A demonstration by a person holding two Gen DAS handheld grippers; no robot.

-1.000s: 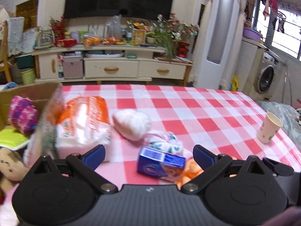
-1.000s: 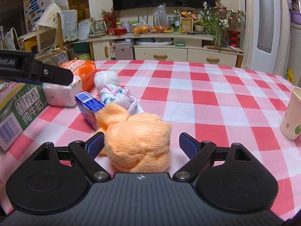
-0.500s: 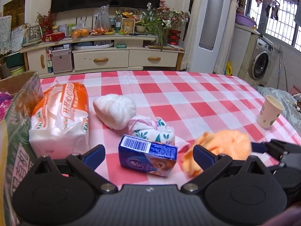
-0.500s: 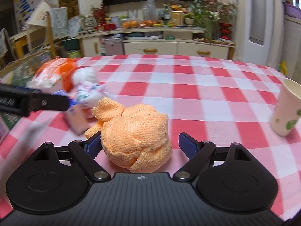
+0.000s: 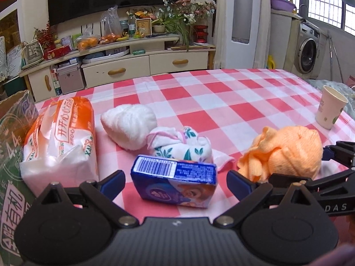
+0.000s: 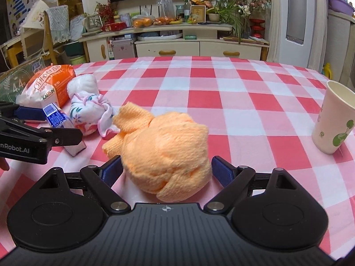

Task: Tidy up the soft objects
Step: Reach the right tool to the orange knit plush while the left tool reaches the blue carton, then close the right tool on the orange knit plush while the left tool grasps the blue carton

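My right gripper [image 6: 166,159] is open and straddles an orange knitted cloth ball [image 6: 166,153] that rests on the checked tablecloth; the left finger touches its side. My left gripper [image 5: 176,175] is open, with a blue tissue pack [image 5: 173,184] lying between its fingers, untouched. Behind the pack lie a floral cloth bundle [image 5: 179,146] and a white cloth roll [image 5: 128,122]. A large orange-and-white tissue pack [image 5: 60,137] sits at the left. The left wrist view also shows the orange cloth ball [image 5: 286,150] far right.
A cardboard box [image 5: 11,155] stands at the table's left edge. A paper cup [image 6: 332,119] stands near the right edge. The red-and-white tablecloth [image 6: 221,88] stretches back to a cabinet with drawers.
The left gripper has swung right, away from the box, and now frames the blue pack. The orange cloth has shifted right, away from the blue pack, staying between the right gripper's fingers.
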